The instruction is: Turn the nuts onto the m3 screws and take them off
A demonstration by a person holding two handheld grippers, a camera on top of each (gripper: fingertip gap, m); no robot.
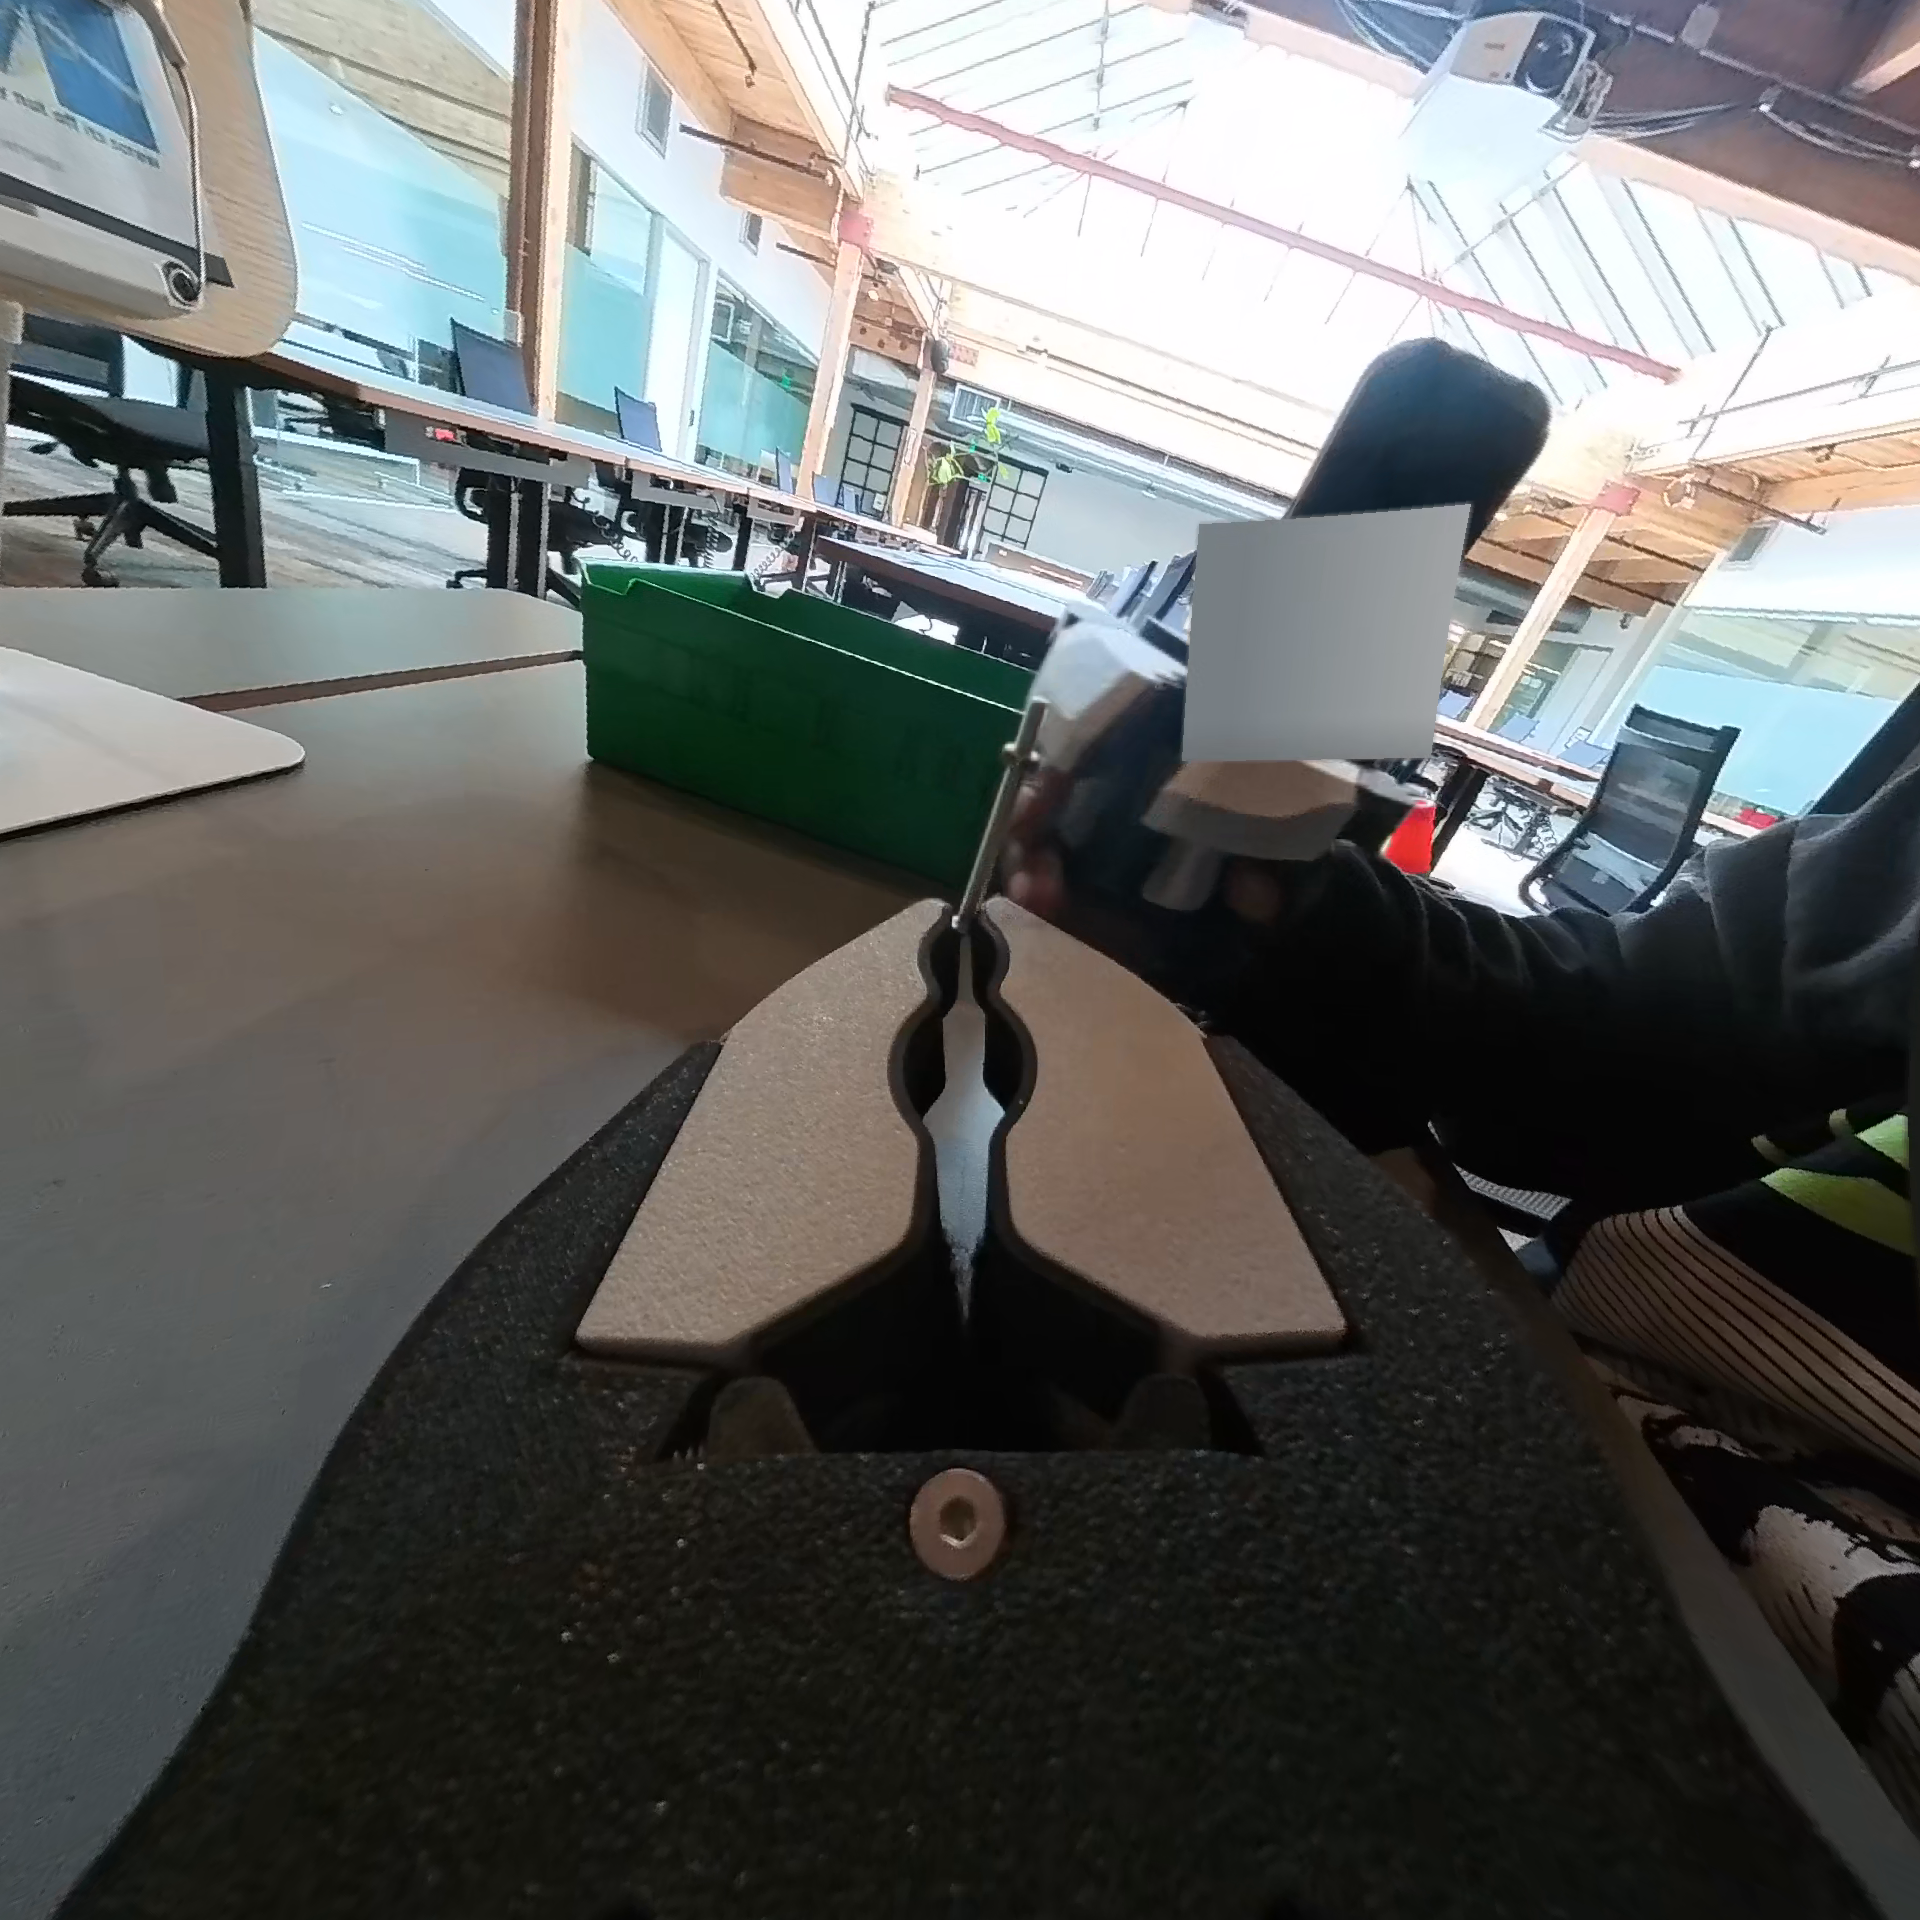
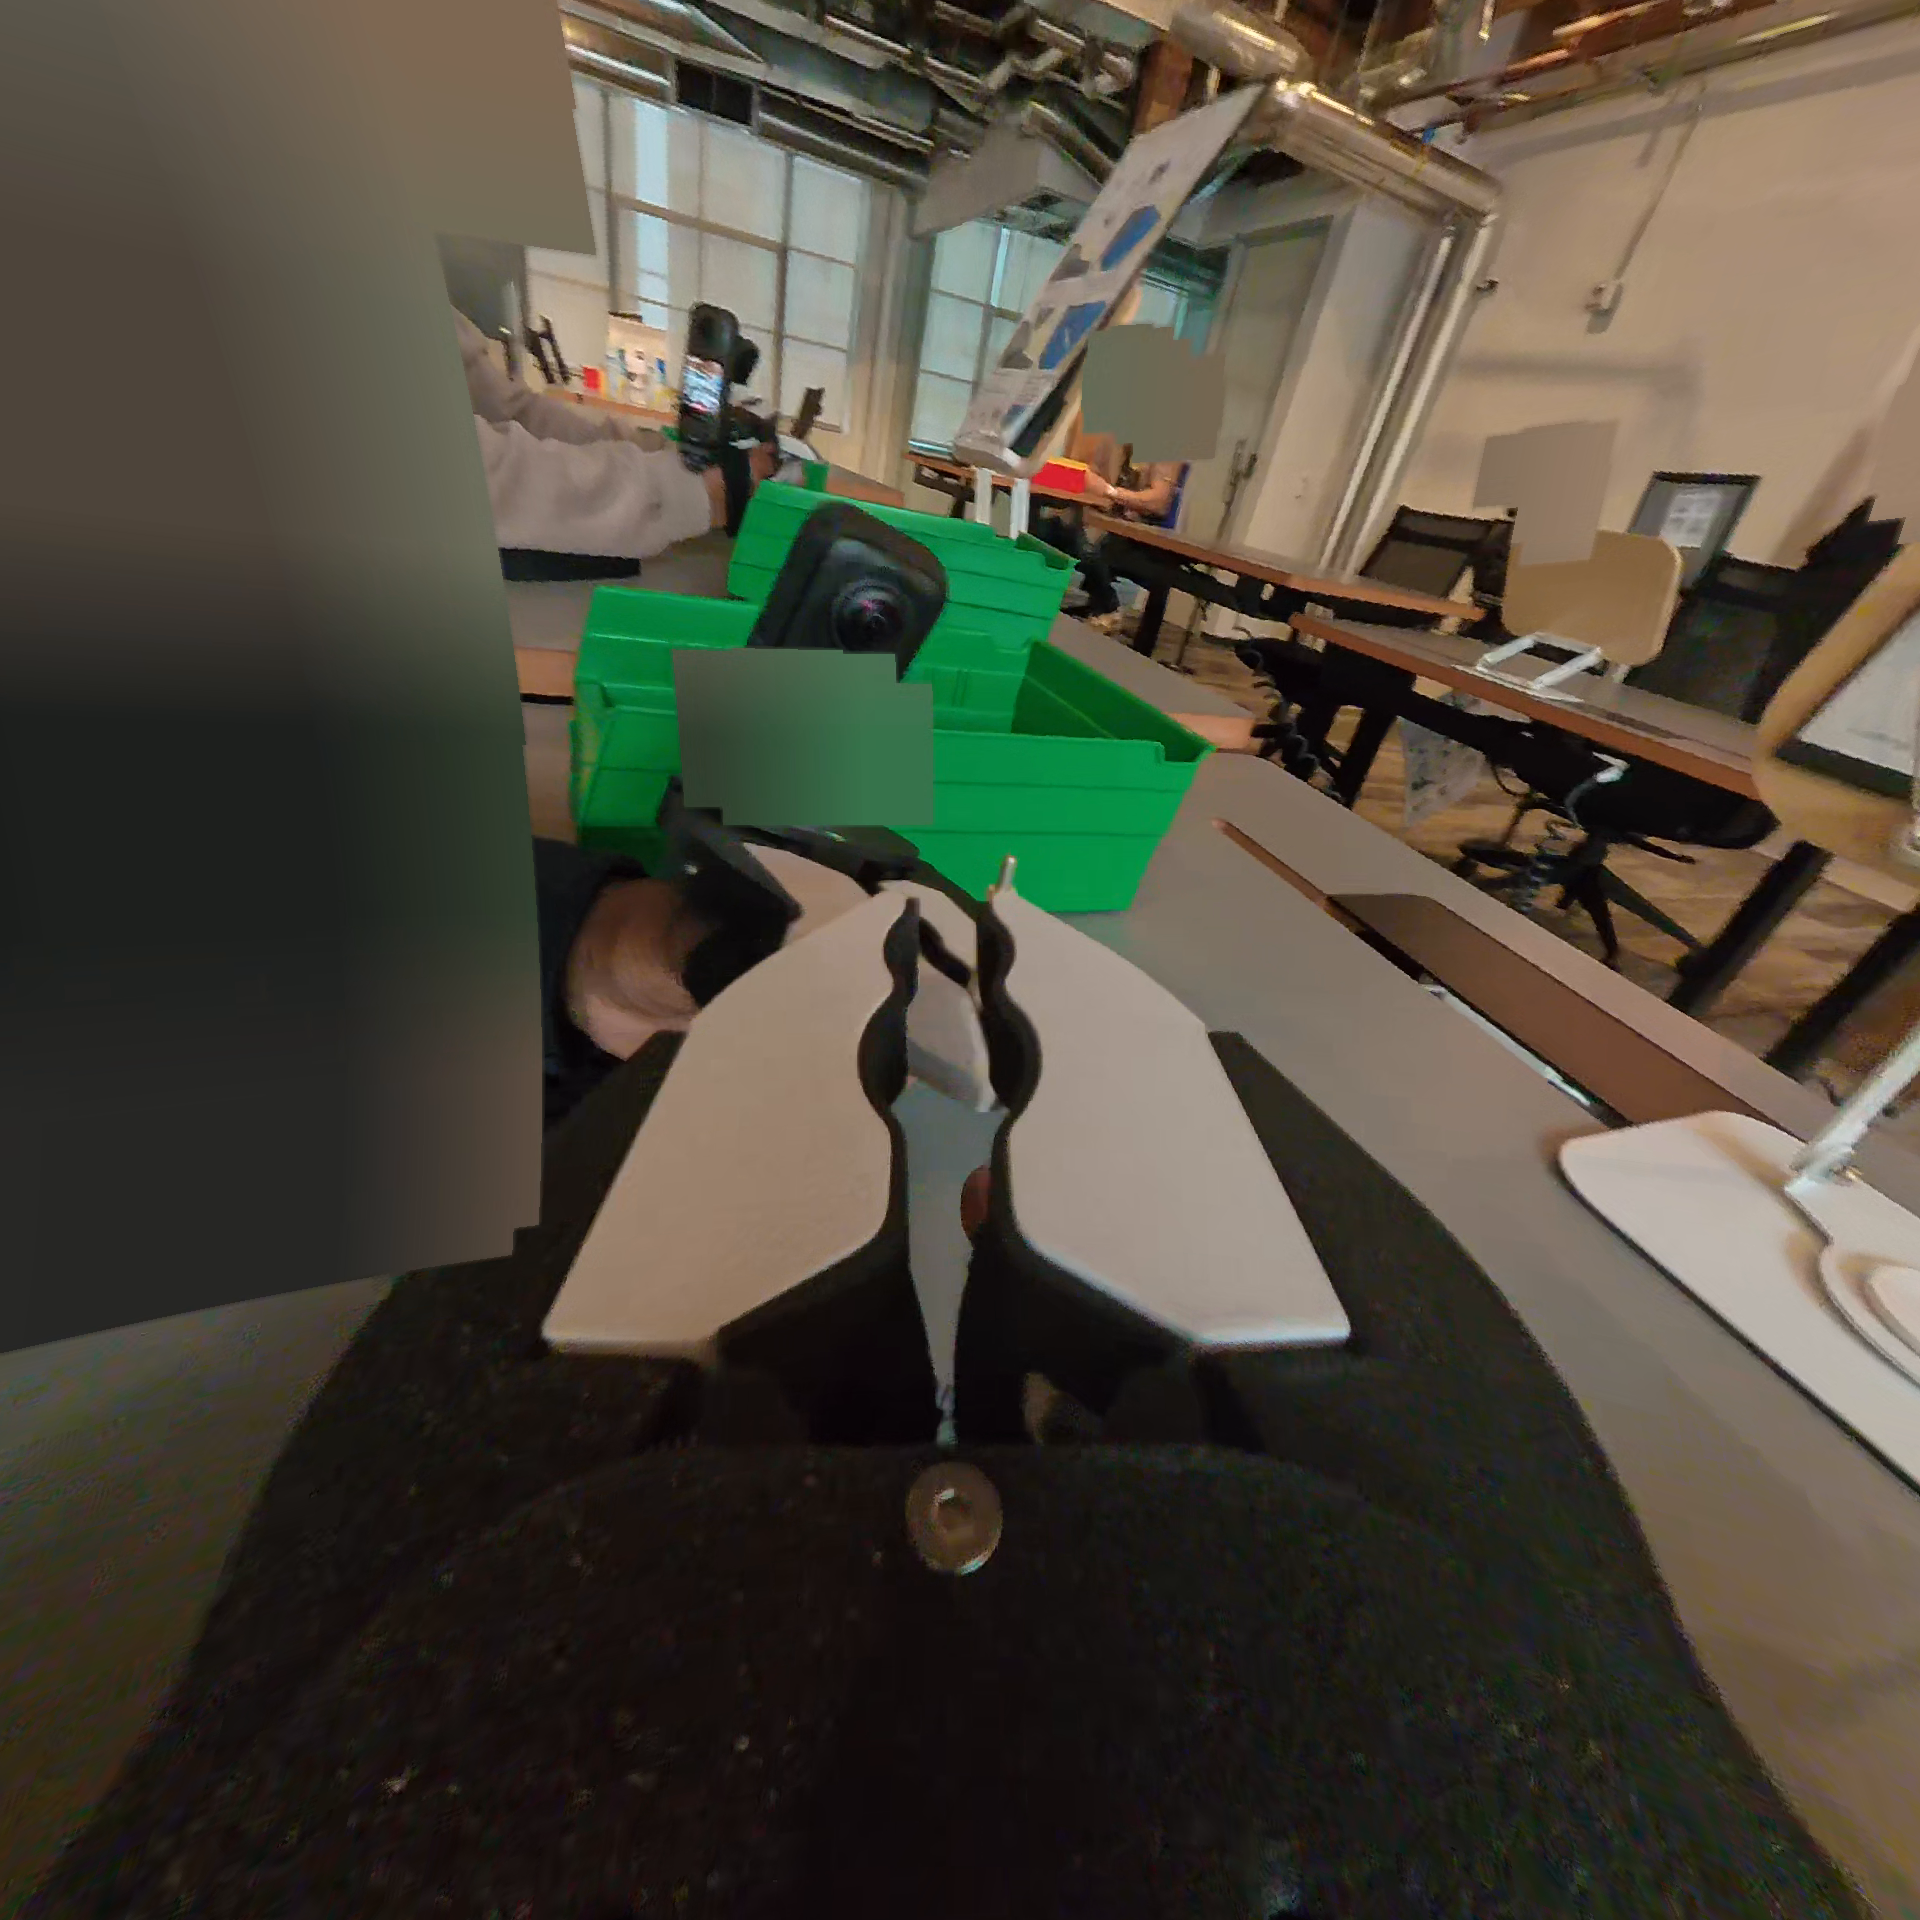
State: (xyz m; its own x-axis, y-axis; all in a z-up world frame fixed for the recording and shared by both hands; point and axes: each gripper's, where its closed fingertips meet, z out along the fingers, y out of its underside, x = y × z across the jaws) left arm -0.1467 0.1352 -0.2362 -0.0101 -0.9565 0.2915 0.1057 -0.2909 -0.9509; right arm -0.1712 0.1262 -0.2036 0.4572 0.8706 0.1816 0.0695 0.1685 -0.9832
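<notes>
**Screw clamped in left claw, right claw's tips at the nut**

Scene is set on a wide grey-brown bench (image 1: 312, 935) in an open office w/ skylights and rows of desks behind. Green bins (image 2: 1039, 800) are stacked on the bench beyond the work area; in the left wrist view one green bin (image 1: 769, 727) is seen just behind the screw. A white flat stand base (image 2: 1704, 1216) lies on the bench at the right edge of the right wrist view.

A dark sleeve (image 1: 1558, 997) is seen reaching in from the right in the left wrist view, w/ the right claw (image 1: 1060, 727) at its end, tips up near the screw's top.

Left claw (image 1: 968, 920) is clenched: its two tan fingers (image 1: 831, 1091) are pressed together at the tips, grasping the lower end of a thin silver M3 screw (image 1: 1003, 821). Screw is tilted slightly right and stands up out of the tips. A small nut (image 1: 1029, 755) sits on the shaft near the top, right beside the right claw's tip.

From the right wrist view, right claw (image 2: 951, 914) is seen w/ a narrow gap between its fingertips (image 2: 997, 935); the screw end (image 2: 1006, 871) pokes up just past the right-hand tip. Whether the tips press on nut or screw cannot be told. Left claw (image 2: 831, 883) lies just beyond, partly hidden.
</notes>
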